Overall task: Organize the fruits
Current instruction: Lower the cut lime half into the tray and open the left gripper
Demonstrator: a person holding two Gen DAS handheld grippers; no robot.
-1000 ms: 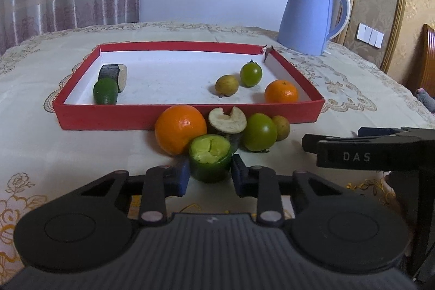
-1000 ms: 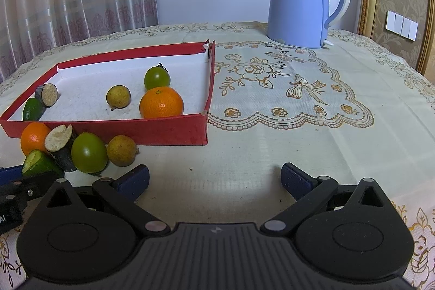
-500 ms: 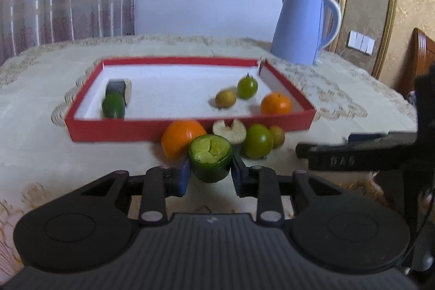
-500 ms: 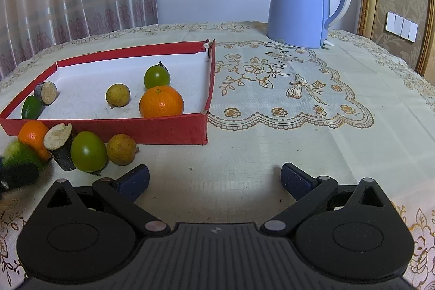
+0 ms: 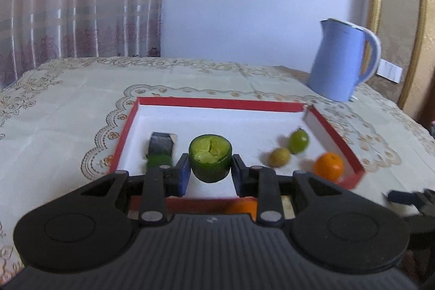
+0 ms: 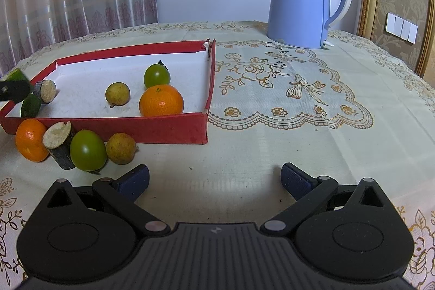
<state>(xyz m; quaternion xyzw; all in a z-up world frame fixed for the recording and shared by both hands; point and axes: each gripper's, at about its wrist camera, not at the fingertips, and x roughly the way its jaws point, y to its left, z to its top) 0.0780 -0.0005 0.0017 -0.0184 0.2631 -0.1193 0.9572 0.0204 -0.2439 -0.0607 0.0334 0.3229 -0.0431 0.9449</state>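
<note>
Cut green fruit (image 5: 210, 158) sits squeezed in my left tool (image 5: 210, 172) above the red tray (image 5: 335, 142); squeezing harder could squash it. Right tool (image 6: 214, 180) is wide open, holding nothing.

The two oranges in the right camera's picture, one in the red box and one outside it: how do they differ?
The orange in the tray lies inside the red tray, against its near wall, fully in view and touching no other fruit. The orange on the table lies outside in front of that wall, pressed against a cut dark-skinned piece that hides part of it. It looks smaller, though the lens may distort that. Both are round and bright orange.
</note>
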